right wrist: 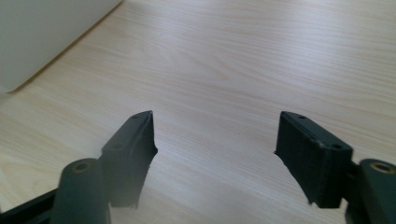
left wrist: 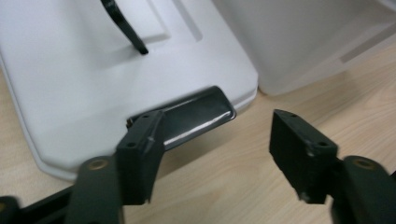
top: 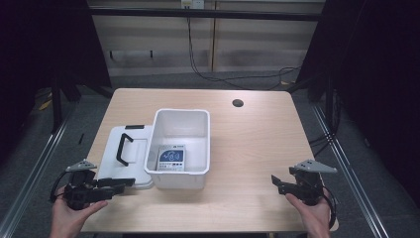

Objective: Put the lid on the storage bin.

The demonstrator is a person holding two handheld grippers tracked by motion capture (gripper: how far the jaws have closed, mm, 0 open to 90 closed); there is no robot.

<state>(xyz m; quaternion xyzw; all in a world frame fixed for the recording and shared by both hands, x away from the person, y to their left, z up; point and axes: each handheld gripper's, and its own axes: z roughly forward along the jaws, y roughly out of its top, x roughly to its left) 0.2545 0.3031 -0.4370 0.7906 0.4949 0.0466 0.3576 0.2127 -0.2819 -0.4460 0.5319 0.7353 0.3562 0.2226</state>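
Down at the lower left of the worktop [top: 257, 148], the left gripper [top: 119, 187] hovers with jaws released at the near clasp [left wrist: 196, 114] of the white lid [top: 124, 158]. Centre frame stands the white bin [top: 181, 148], a blue-faced device [top: 171, 158] inside. Lower right, the right gripper [top: 277, 182] waits, jaws released, over bare wood.

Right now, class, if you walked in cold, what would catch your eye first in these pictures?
First the open white bin in the middle of the wooden table, with a small blue-and-white box lying inside it. Next its white lid with a black handle, flat on the table against the bin's left side. The left gripper is open at the lid's black latch, the right gripper open over bare wood.
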